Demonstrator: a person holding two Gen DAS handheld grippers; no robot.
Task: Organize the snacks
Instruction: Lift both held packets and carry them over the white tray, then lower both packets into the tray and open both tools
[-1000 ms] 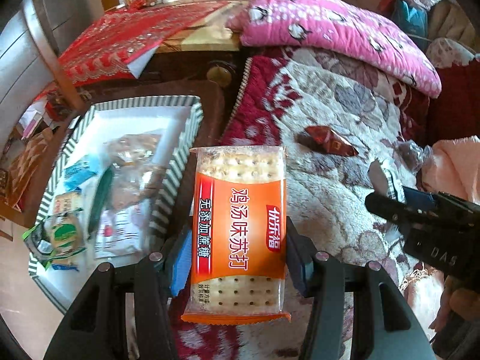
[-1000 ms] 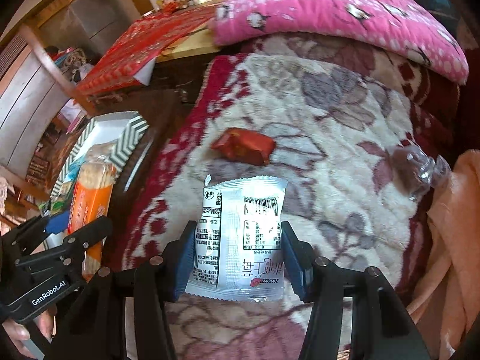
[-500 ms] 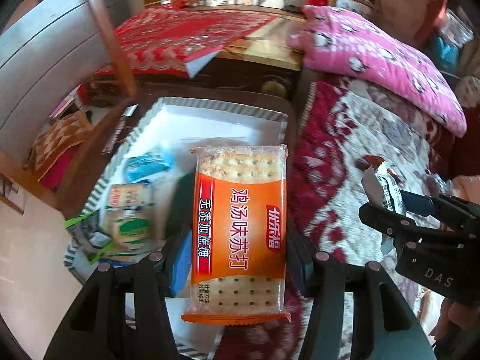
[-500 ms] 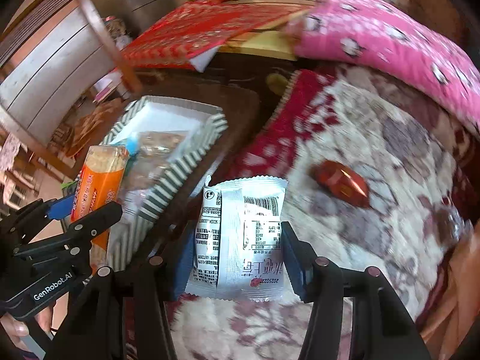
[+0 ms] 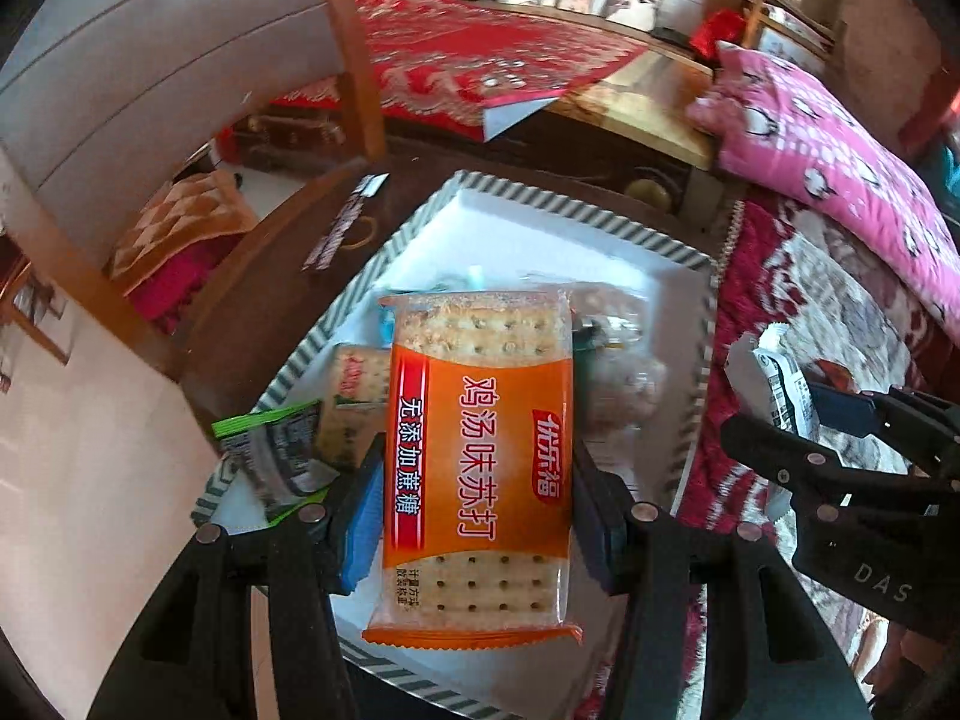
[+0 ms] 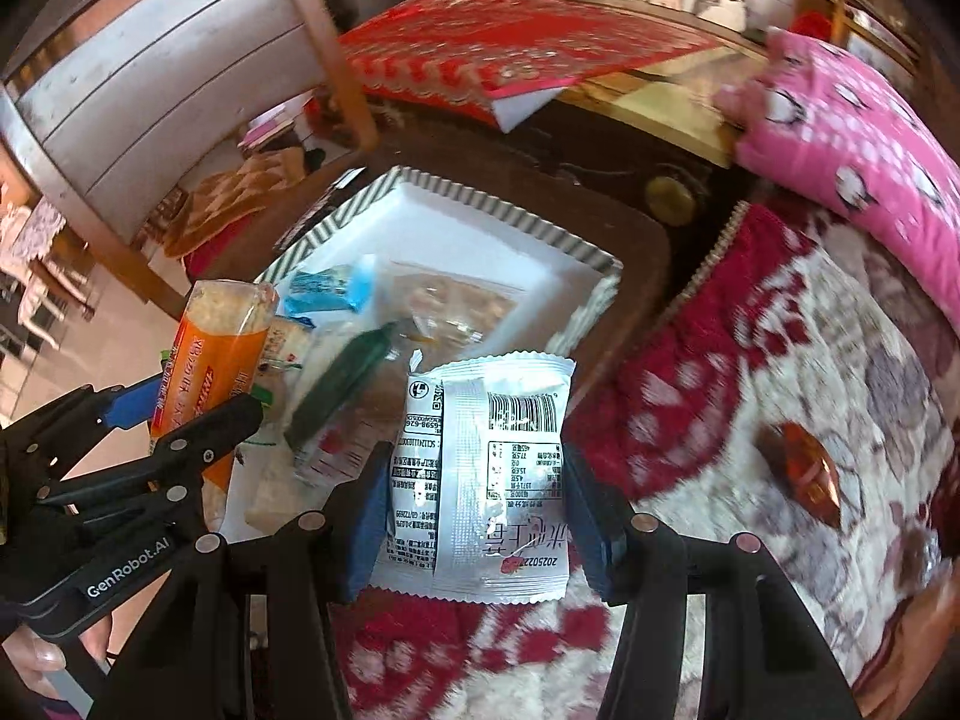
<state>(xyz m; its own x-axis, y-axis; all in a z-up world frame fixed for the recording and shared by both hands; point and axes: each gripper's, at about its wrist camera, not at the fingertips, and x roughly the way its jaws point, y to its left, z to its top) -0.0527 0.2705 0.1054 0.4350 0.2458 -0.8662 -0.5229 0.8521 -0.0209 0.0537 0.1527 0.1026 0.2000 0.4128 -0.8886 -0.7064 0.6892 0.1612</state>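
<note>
An orange cracker packet [image 5: 480, 468] with a red side band was seen above a white tray [image 5: 540, 240] rimmed in grey-green stripes. A silver-white packet [image 6: 480, 480] carried black print. The blanket [image 6: 810, 360] was patterned red and cream; the pillow [image 5: 840, 138] was pink.

Left gripper [image 5: 477, 510] clamps orange cracker pack [image 5: 480, 462] above striped tray [image 5: 540, 204]

Both claws have carried their packets from blanket [image 6: 840, 360] to over the tray [image 5: 540, 204]
</note>
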